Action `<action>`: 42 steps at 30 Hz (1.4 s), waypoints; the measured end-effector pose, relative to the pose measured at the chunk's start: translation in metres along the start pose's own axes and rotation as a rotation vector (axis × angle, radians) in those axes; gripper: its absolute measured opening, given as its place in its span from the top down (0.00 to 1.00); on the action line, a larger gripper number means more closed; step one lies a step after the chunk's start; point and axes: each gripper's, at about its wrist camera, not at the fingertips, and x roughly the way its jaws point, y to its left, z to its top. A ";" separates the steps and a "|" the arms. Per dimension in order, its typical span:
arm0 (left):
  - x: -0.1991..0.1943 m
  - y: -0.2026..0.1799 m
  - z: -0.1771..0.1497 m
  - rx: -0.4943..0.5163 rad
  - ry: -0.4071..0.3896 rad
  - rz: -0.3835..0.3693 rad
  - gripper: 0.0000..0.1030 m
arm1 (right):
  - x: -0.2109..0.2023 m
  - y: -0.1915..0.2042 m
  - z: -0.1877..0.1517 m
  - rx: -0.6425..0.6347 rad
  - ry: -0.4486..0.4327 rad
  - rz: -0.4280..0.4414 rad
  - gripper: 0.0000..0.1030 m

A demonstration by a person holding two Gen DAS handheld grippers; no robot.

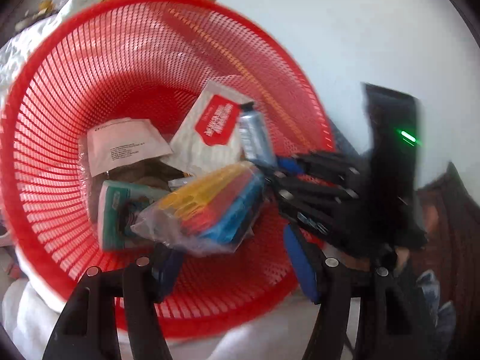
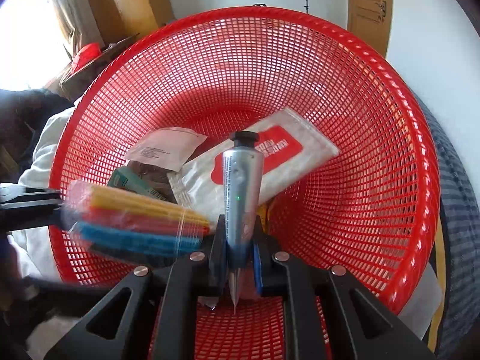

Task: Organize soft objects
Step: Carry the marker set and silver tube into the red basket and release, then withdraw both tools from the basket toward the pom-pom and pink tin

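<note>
A red mesh basket [image 1: 90, 60] [image 2: 375, 150] holds a white wipes pack with a red label [image 1: 207, 132] [image 2: 288, 147], a white-labelled pouch [image 1: 123, 144] [image 2: 165, 150] and a green pack [image 1: 120, 210] [image 2: 129, 181]. My right gripper [image 2: 240, 255] is shut on a silver tube with a black cap [image 2: 241, 186], held over the basket; the tube also shows in the left wrist view [image 1: 255, 138]. My left gripper [image 1: 237, 267] is open, with a plastic-wrapped stack of yellow, red and blue cloths [image 1: 210, 207] [image 2: 135, 225] just ahead of its fingers over the basket; whether it touches them is unclear.
The basket rests on white bedding [image 1: 27, 309]. The right gripper's black body [image 1: 390, 165] is at the basket's right side in the left wrist view. A cardboard box [image 2: 126, 3] and a wooden door [image 2: 369, 9] stand behind. A grey checked cloth [image 2: 459, 210] lies at right.
</note>
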 end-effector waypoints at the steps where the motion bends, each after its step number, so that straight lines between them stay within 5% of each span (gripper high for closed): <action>1: -0.007 -0.002 -0.005 0.010 -0.006 0.001 0.34 | 0.000 0.002 0.001 -0.011 -0.002 -0.007 0.87; 6: -0.021 0.003 -0.015 0.001 -0.007 0.009 0.34 | 0.004 0.017 -0.001 -0.070 0.004 -0.050 0.87; 14: 0.001 -0.003 0.003 -0.016 0.066 0.264 0.34 | 0.001 0.037 -0.004 -0.131 0.002 -0.099 0.87; 21: -0.020 0.003 -0.006 -0.039 0.049 0.162 0.34 | -0.007 0.044 0.002 -0.171 0.005 -0.074 0.79; 24: -0.048 0.008 -0.012 -0.047 -0.016 0.106 0.34 | -0.019 0.042 0.008 -0.151 -0.011 -0.042 0.64; 28: -0.114 0.027 -0.020 -0.095 -0.250 0.022 0.34 | -0.051 0.040 0.010 -0.146 -0.095 -0.023 0.55; 31: -0.163 0.051 -0.043 -0.175 -0.456 0.120 0.34 | -0.079 0.062 0.012 -0.170 -0.180 0.036 0.43; 34: -0.192 0.088 -0.071 -0.284 -0.568 0.253 0.34 | -0.100 0.101 0.012 -0.238 -0.256 0.110 0.30; 37: -0.201 0.134 -0.096 -0.409 -0.597 0.343 0.34 | -0.110 0.144 0.011 -0.309 -0.294 0.169 0.28; 42: -0.177 0.197 -0.119 -0.575 -0.539 0.396 0.34 | -0.095 0.230 0.025 -0.383 -0.232 0.297 0.28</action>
